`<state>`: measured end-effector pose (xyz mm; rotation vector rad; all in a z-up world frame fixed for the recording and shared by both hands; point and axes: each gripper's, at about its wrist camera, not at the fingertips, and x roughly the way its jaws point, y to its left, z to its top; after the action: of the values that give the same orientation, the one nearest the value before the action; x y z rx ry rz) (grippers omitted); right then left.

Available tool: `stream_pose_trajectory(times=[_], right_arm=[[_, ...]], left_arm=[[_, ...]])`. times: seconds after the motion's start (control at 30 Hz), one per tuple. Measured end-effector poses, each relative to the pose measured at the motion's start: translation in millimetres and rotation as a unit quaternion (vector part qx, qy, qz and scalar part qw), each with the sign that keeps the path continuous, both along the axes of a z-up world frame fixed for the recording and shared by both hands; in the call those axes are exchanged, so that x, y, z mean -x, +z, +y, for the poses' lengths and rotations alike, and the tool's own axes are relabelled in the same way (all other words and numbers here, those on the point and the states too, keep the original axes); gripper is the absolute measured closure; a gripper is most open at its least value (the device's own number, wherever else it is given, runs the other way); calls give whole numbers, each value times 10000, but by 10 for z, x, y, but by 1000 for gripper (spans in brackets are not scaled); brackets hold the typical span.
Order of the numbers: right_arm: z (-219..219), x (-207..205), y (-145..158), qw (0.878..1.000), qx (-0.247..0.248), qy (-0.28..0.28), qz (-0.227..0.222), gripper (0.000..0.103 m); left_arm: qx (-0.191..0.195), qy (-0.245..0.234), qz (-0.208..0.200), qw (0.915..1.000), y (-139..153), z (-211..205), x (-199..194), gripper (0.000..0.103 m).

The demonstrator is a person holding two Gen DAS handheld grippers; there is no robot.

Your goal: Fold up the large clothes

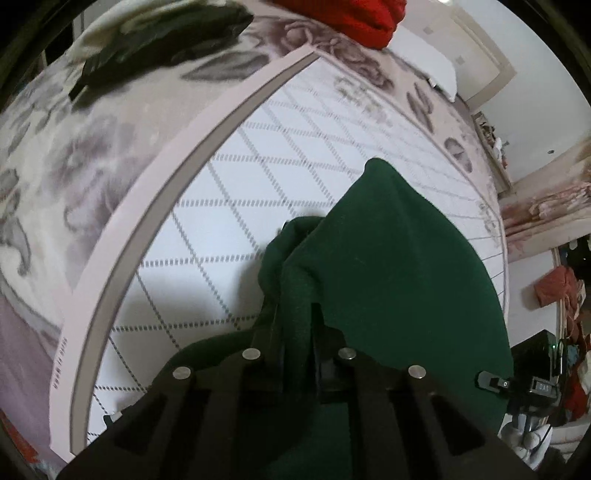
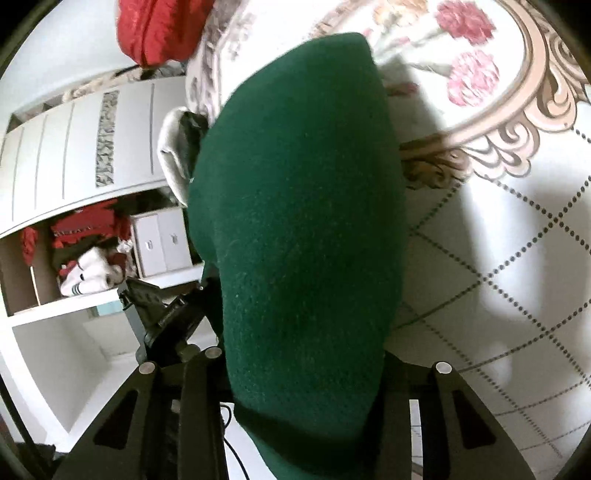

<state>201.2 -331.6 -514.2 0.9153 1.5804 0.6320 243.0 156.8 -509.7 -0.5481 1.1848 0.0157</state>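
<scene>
A dark green garment (image 1: 388,266) hangs over the bed's white quilt. My left gripper (image 1: 295,317) is shut on a bunched fold of the green garment, and the cloth drapes away to the right. In the right wrist view the same green garment (image 2: 303,221) fills the middle of the frame and covers my right gripper (image 2: 306,373). Its fingers are hidden under the cloth, which runs between them, so it appears shut on the garment.
A white quilt with a dotted diamond grid (image 1: 229,206) has a pink and grey floral border (image 1: 74,147). A dark garment (image 1: 159,40) and a red garment (image 1: 354,18) lie at the far edge. Shelves with boxes and red items (image 2: 110,243) stand beside the bed.
</scene>
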Motion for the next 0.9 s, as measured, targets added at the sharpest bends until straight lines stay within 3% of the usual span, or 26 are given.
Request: stream_pose_trajectory(times=[0.17,0.37,0.6,0.77,0.9], right_arm=[[94,-166,456,9992,-173,-152,-331,65],[59,-672,879,9955,-528,-302,-729,65],[-71,-1670,1264,9898,-821,-550,-1027,65],[-491,-2483,1390,9847,-877,-760,-1303,65],[-931,-3140,1254,9811,-780,-929,-1507,65]], left_arm=[[-67,-53,-248,9997,370,55,-237,96],[-254,-120,-591,9979,856,96,-739,96],[-479,-355,-1015,9930,1272,-201,-1789,96],[-496,-571,-1207,9898,1263,-587,-2654,96],[-412,-751,-1141,9898,954,-1008,-3314,96]])
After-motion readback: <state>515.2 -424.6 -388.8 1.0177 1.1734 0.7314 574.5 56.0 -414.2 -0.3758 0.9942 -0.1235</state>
